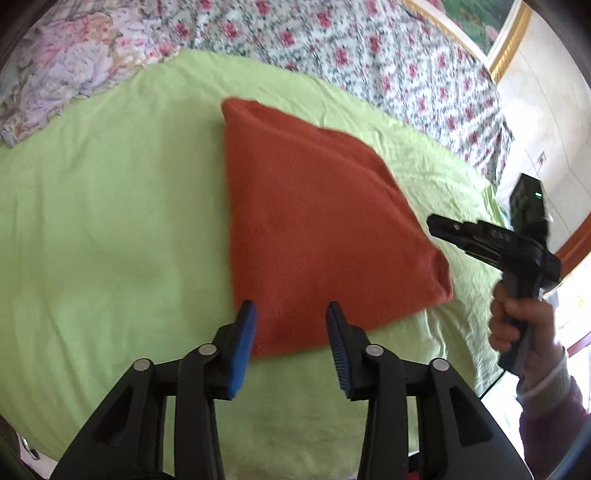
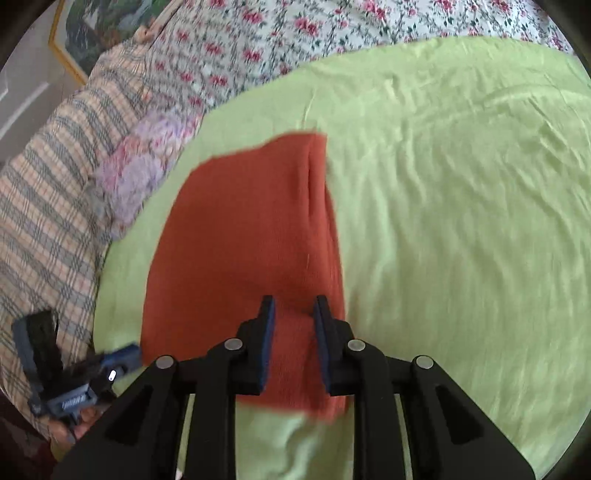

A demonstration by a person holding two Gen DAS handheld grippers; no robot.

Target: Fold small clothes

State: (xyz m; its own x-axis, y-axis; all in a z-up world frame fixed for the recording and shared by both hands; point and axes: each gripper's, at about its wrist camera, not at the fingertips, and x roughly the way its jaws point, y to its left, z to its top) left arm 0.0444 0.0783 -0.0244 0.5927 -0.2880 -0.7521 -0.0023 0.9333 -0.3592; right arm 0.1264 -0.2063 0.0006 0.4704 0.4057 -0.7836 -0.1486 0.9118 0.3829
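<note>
A rust-orange folded garment (image 1: pixel 325 229) is seen lying flat on a light green sheet (image 1: pixel 110 221), which is spread over a bed. In the left wrist view the garment is shown as a four-cornered folded shape, with one corner toward the flowered bedspread (image 1: pixel 369 48) beyond the sheet and its nearest edge just past the fingertips. The left gripper (image 1: pixel 291 314) is held with its blue-padded fingers (image 1: pixel 243 339) spread wide apart; nothing is clamped between them, and whether they touch the cloth cannot be told.

In the right wrist view the garment (image 2: pixel 240 240) is seen lengthwise, with a doubled fold running along its right side. The right gripper (image 2: pixel 293 306) is held over the garment's near end with its fingers parted by a moderate gap; orange cloth is visible between the pads (image 2: pixel 267 332), but it cannot be told whether it is gripped or merely behind them. That same gripper is seen from the side in the left wrist view (image 1: pixel 436 225), grasped by the person's hand (image 1: pixel 517 321), just beside the garment's right corner.

A plaid pillow (image 2: pixel 44 221) and a pale purple flowered cloth (image 2: pixel 147 162) lie left of the garment, at the sheet's edge. A gold-framed picture (image 1: pixel 491 33) is seen on the wall beyond the bedspread.
</note>
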